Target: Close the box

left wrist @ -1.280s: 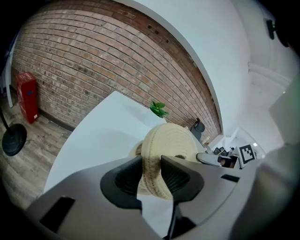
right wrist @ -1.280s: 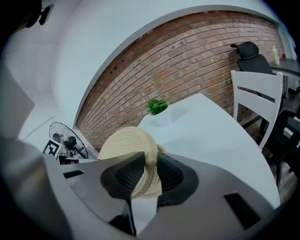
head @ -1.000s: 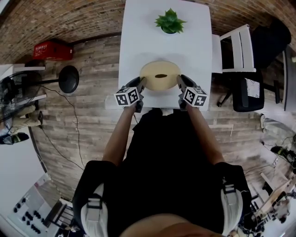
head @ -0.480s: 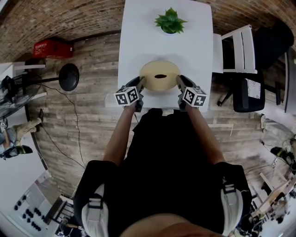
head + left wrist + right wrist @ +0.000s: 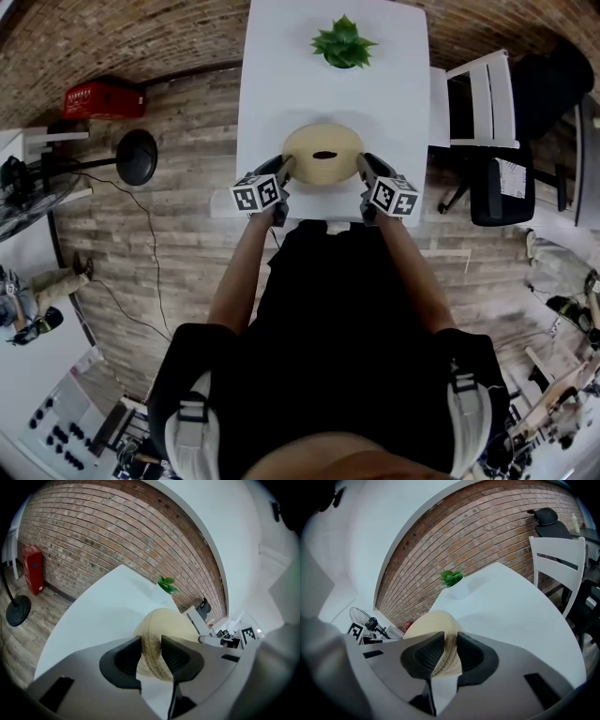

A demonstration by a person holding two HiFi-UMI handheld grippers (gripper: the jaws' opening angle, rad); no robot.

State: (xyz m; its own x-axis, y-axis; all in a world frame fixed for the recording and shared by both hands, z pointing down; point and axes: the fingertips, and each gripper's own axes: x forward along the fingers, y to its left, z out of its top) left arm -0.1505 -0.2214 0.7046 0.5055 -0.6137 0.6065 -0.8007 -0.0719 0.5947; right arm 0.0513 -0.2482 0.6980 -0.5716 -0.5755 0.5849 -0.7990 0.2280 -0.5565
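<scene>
Left tongs [image 5: 151,643] and right tongs [image 5: 450,638] each pinch an opposite side rim of the round woven box [image 5: 323,155], which rests on the white surface [image 5: 281,75].

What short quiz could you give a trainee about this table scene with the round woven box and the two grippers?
1. True or false: the potted plant stands on the white table beyond the woven box, farther from the person.
2. Where do the left gripper and the right gripper grip the box?
A) both on its top
B) one on its left edge, the other on its right edge
C) both on its left edge
3. Fill in: the wall behind the table is made of ____.

Key: 1 true; 2 B; 3 brick.
</scene>
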